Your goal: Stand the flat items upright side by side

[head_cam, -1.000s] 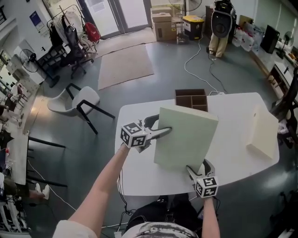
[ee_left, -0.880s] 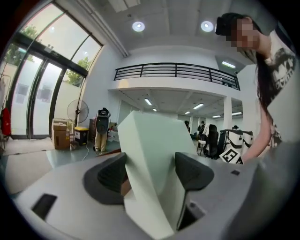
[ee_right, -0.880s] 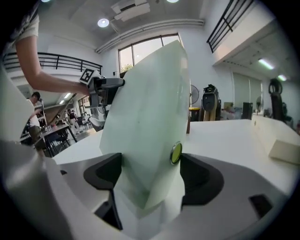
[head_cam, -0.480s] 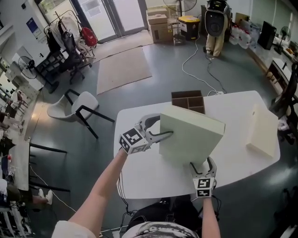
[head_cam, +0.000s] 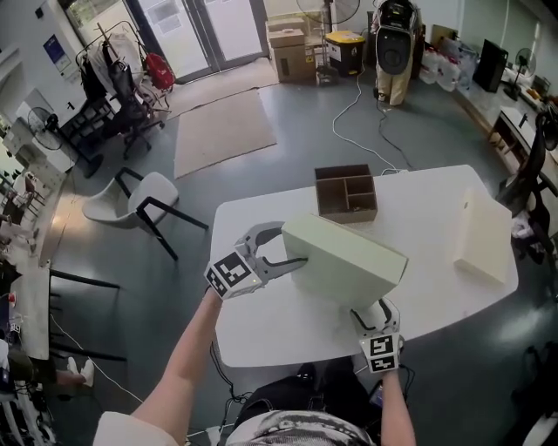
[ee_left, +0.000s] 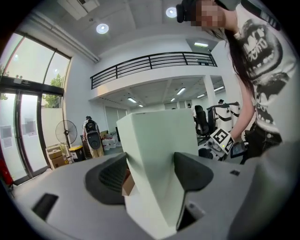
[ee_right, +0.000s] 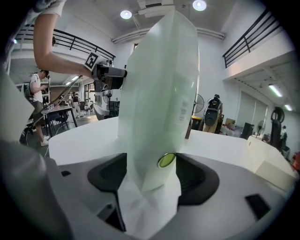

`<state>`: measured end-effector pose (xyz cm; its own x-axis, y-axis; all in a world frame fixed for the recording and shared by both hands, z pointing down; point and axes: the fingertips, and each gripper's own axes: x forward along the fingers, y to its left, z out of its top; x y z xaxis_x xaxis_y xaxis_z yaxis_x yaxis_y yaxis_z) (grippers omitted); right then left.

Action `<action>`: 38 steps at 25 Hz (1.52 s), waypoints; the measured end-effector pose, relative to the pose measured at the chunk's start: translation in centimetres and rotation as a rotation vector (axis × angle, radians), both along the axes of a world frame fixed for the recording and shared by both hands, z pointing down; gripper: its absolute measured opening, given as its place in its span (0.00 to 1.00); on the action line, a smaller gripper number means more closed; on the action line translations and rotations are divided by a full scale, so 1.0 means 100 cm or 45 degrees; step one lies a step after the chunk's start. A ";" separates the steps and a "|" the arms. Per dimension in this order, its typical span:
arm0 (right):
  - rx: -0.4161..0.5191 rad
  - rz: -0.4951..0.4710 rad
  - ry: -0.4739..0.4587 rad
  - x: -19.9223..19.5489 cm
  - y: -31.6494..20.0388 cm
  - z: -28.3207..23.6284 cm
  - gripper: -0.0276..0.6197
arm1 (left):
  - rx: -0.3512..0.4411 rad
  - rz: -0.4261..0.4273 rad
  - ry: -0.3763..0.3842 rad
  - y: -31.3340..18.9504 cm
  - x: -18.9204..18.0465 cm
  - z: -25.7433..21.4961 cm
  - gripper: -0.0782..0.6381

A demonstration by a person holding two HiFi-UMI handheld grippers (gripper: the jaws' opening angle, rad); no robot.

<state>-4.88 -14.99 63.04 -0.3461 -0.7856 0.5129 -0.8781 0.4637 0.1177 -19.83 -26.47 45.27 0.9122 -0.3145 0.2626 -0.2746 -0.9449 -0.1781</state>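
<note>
The pale green slab [head_cam: 344,259] hangs tilted above the table [head_cam: 261,331]. My left tongs [head_cam: 292,260] grip its left end and my right tongs [head_cam: 368,310] its near edge, both sets of jaws having just been closing on it. The cream slab [head_cam: 482,244] waits well right of the right tongs, so I judge nothing is paired upright yet.

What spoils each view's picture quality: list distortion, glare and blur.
Head view: wide-angle bowing of the room's edges, even light, sharp pale box. Left gripper view: fisheye with dark corners, bright windows glaring. Right gripper view: fisheye, ceiling lamps flaring.
</note>
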 end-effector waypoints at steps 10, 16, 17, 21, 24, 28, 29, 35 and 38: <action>0.002 -0.069 -0.108 0.000 0.005 -0.039 0.47 | -0.092 -0.088 0.048 0.015 -0.023 0.020 0.49; -0.002 -0.115 -0.067 -0.018 0.031 -0.041 0.41 | -0.132 -0.167 0.121 0.007 -0.030 0.023 0.44; 0.000 -0.120 -0.058 -0.021 0.034 -0.041 0.41 | -0.134 -0.173 0.142 0.005 -0.029 0.021 0.44; -0.011 -0.152 -0.048 -0.033 0.041 -0.040 0.41 | -0.170 -0.203 0.215 -0.006 -0.028 0.020 0.42; -0.010 -0.160 -0.048 -0.042 0.043 -0.042 0.41 | -0.201 -0.229 0.248 -0.017 -0.026 0.023 0.42; 0.055 -0.059 -0.111 -0.043 0.033 -0.057 0.63 | -0.228 -0.217 0.214 -0.022 -0.022 0.034 0.38; 0.071 -0.041 -0.143 -0.041 0.028 -0.063 0.69 | -0.237 -0.215 0.220 -0.023 -0.021 0.035 0.38; 0.134 -0.127 -0.181 -0.052 0.010 -0.083 0.60 | -0.310 -0.238 0.287 -0.025 -0.020 0.040 0.38; 0.152 -0.156 -0.137 -0.058 0.012 -0.086 0.51 | -0.323 -0.234 0.283 -0.025 -0.013 0.044 0.36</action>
<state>-10.69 -13.82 54.44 -0.4910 -0.7872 0.3731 -0.8263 0.5565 0.0867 -21.16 -29.00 49.65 0.8902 -0.4283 0.1552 -0.4488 -0.8829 0.1380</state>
